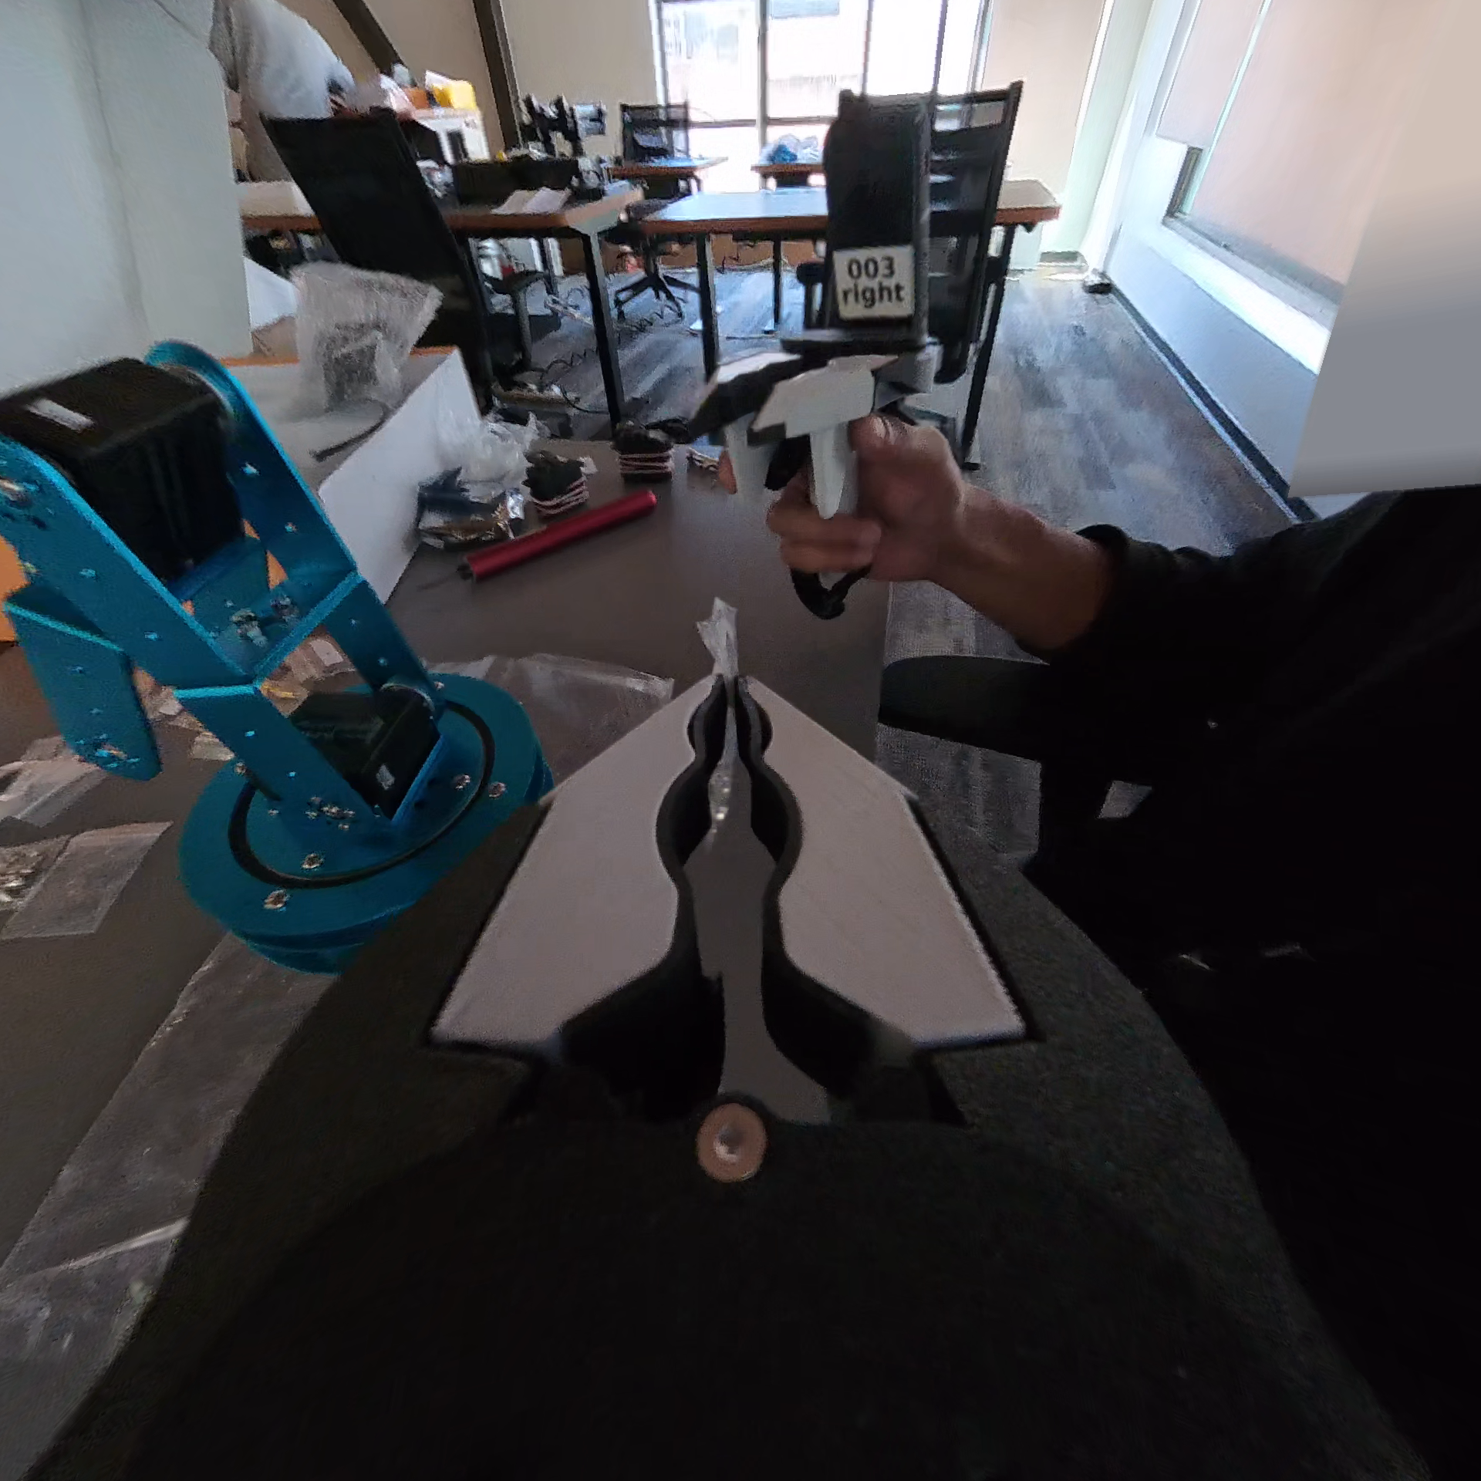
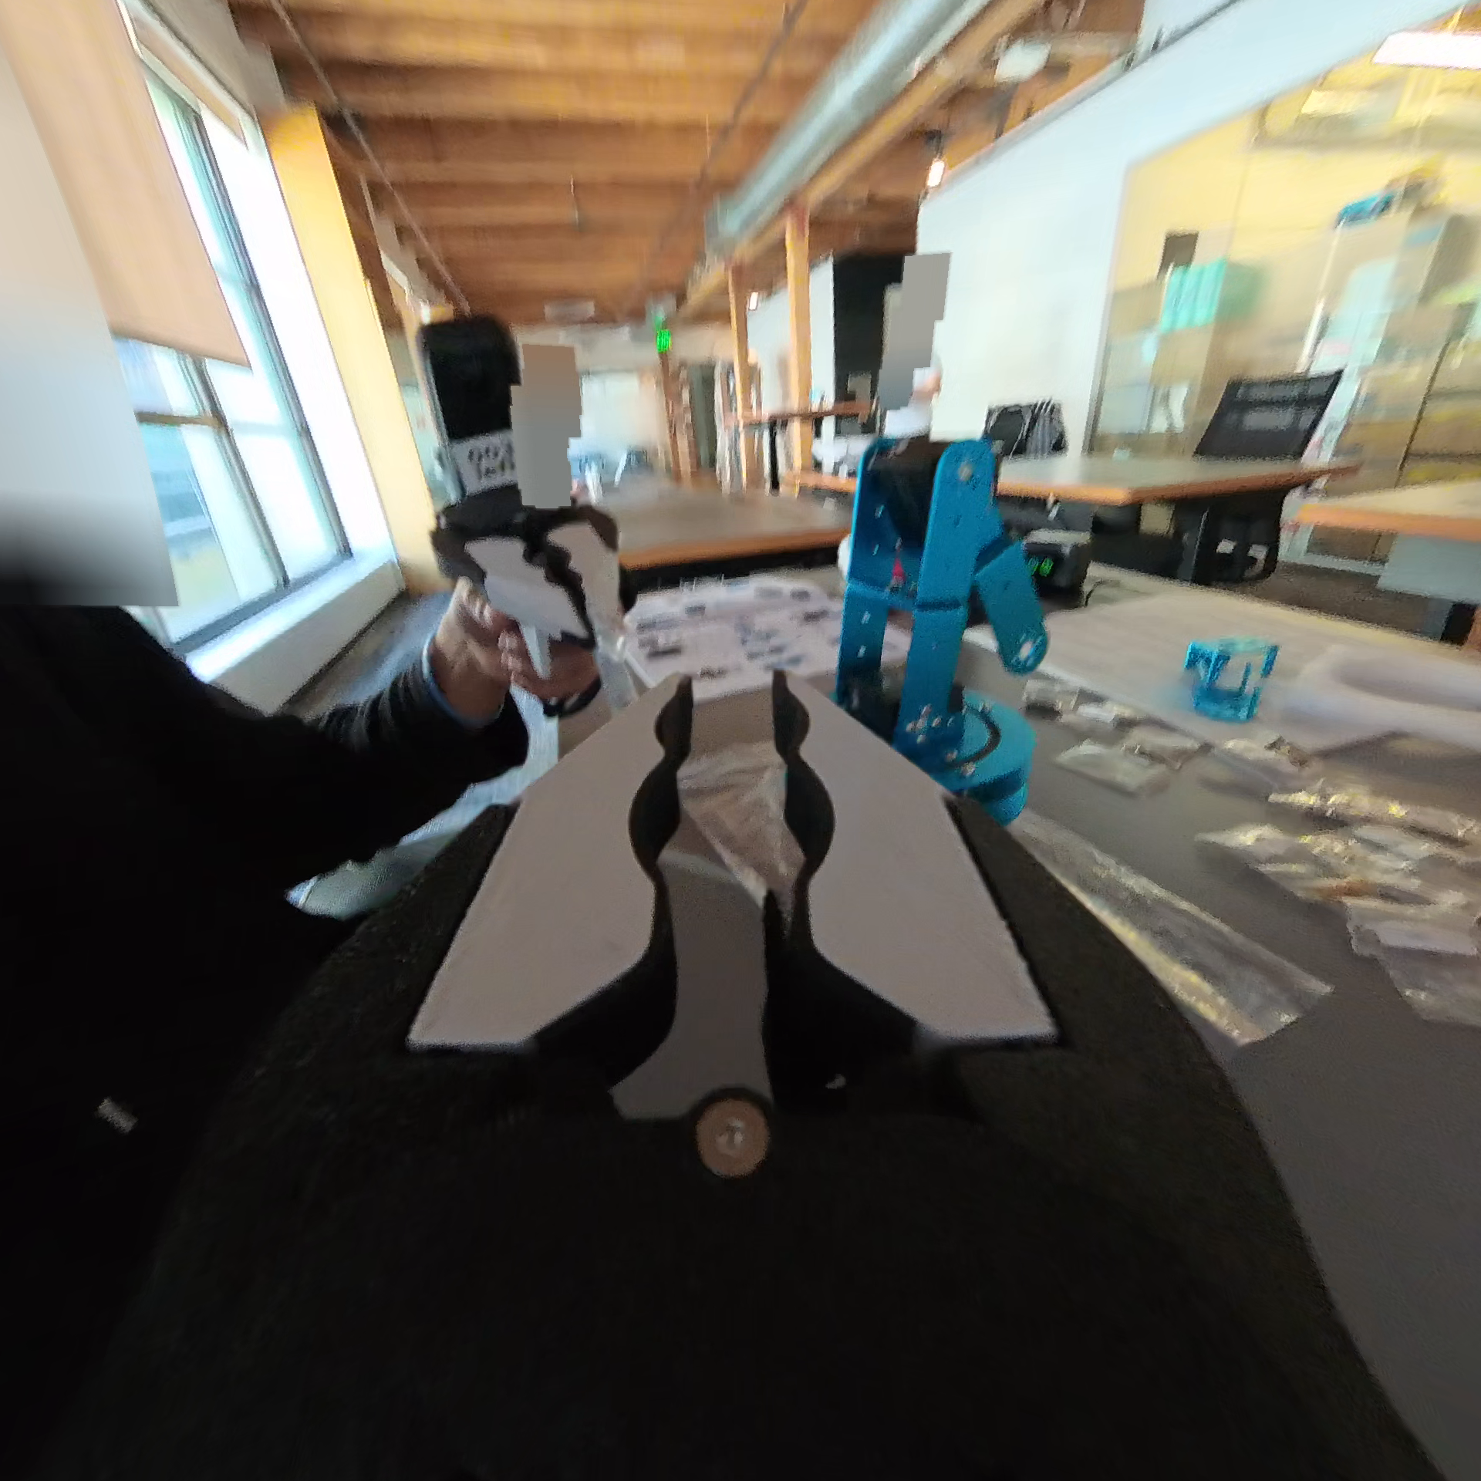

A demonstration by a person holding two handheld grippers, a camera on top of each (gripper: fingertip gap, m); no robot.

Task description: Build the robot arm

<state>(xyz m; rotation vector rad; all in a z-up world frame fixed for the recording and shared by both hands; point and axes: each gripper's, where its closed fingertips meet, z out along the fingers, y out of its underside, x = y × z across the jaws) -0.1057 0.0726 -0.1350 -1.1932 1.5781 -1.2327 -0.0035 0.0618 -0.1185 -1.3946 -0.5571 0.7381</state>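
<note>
Now your left tool (image 1: 731, 681) pinches a clear plastic bag (image 1: 720, 641) at its tip, with the blue robot arm (image 1: 264, 689) at ten o'clock on the worktop (image 1: 633, 593). Your right tool (image 2: 731, 693) hangs parted and empty, that arm at one o'clock.

Robot arm kit (image 1: 320, 721): stands on the table (image 1: 641, 609), left of the left gripper (image 1: 728, 683).
Tube (image 1: 561, 535): lies on the table beyond the kit.
Right gripper (image 2: 728, 689): raised above the table, right of the left.
Small packets (image 2: 1322, 825): spread on the table, right of the kit.
</note>
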